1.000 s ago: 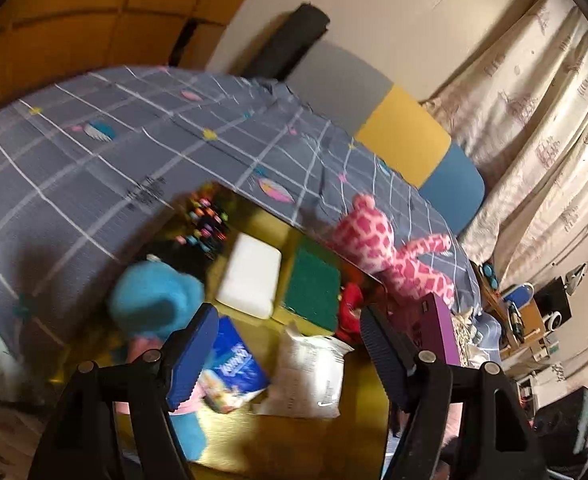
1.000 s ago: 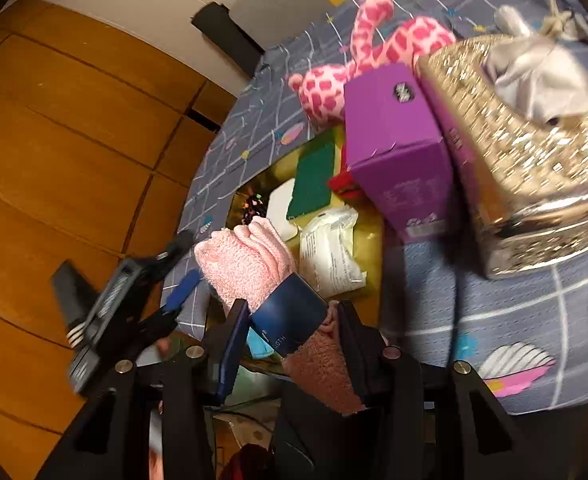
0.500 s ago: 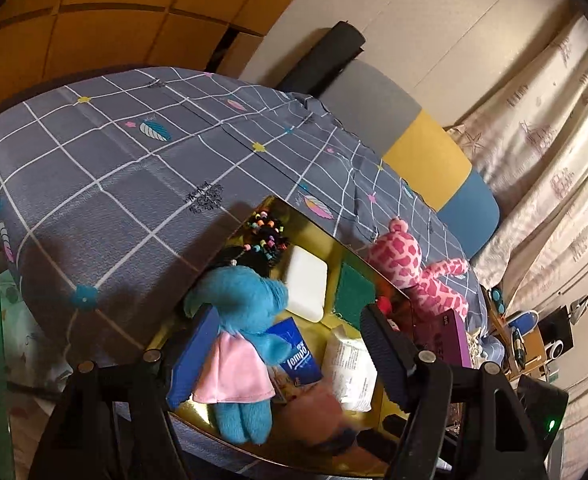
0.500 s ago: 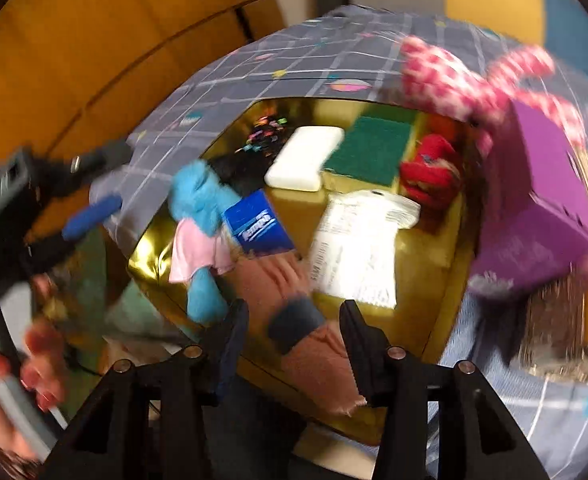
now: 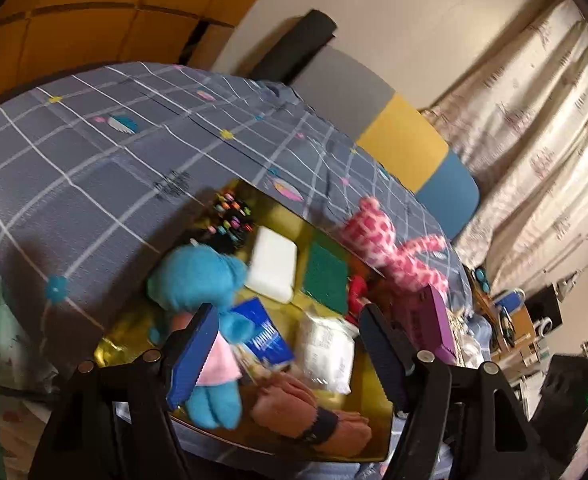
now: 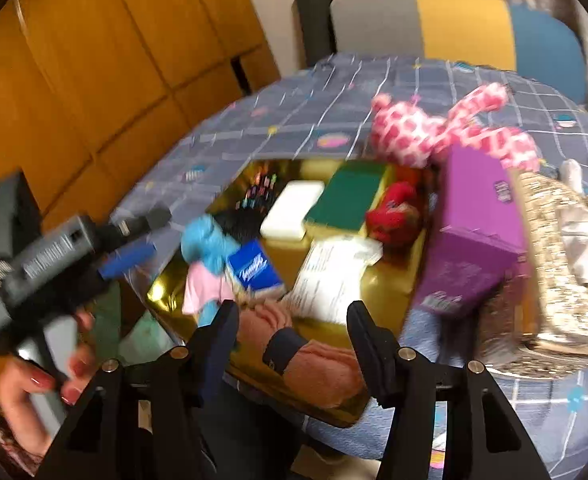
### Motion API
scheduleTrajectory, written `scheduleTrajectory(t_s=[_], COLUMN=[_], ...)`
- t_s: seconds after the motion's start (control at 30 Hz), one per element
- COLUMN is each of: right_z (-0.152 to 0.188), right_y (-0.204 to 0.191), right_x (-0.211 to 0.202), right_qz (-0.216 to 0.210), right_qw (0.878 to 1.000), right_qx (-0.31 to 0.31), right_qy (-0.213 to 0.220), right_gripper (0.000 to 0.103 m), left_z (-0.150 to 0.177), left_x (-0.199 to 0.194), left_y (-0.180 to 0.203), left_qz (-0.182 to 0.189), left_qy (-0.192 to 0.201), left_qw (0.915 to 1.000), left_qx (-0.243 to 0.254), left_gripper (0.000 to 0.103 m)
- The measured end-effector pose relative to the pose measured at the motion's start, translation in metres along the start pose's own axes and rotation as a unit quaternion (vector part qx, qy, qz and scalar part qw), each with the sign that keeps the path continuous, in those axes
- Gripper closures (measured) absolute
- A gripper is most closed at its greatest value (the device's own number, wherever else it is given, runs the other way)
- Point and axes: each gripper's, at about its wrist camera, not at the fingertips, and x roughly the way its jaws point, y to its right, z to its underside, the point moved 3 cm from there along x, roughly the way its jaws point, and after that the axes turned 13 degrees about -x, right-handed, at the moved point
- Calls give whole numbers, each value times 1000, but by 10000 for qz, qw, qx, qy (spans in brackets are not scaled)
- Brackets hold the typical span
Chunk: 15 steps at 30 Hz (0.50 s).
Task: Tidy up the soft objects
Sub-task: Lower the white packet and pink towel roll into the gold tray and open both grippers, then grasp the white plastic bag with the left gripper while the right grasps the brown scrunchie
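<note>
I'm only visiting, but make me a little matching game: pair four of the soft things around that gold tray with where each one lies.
Things:
1. pink socks
2. spotted pink plush
3. blue plush
4. green pad

Places:
A. on the bedspread, outside the gold tray
B. tray's near edge, in front of the right gripper
C. far end of the tray, beside the white sponge
D. tray's left side, by the blue tissue pack

Pairs: 1-B, 2-A, 3-D, 4-C
</note>
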Motion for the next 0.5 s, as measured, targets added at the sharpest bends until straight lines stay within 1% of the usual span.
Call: scheduleTrajectory(t_s=[0.13,0.23,0.33,0.37,0.43,0.5], right_z=[-3,-4,-2,1,7,17], right_y=[20,38,64,78,98,126], right_x=[-31,-58,-83,-92,-103,-113], right_qz=[91,261,478,624,831,1074], right_qw=[9984,9945,9881,9845,9800,9744], right_qx=[268,437,720,872,1060,1320], right_qy=[498,911,1276,1388,1464,1467], right_gripper=[46,46,46,46,46,46], left_z=[14,24,35,39,46,53], left_x=[10,16,21,22,25,28], left_y=[11,25,40,45,58,71], left_qz=[149,288,446,497,590,662], left_qy=[-324,-515,-718,-780,-888,-983], left_qw=[9993,9979,9956,9947,9925,9900], left_qx=[121,274,407,460,598,765], left_gripper=[30,30,30,30,30,30])
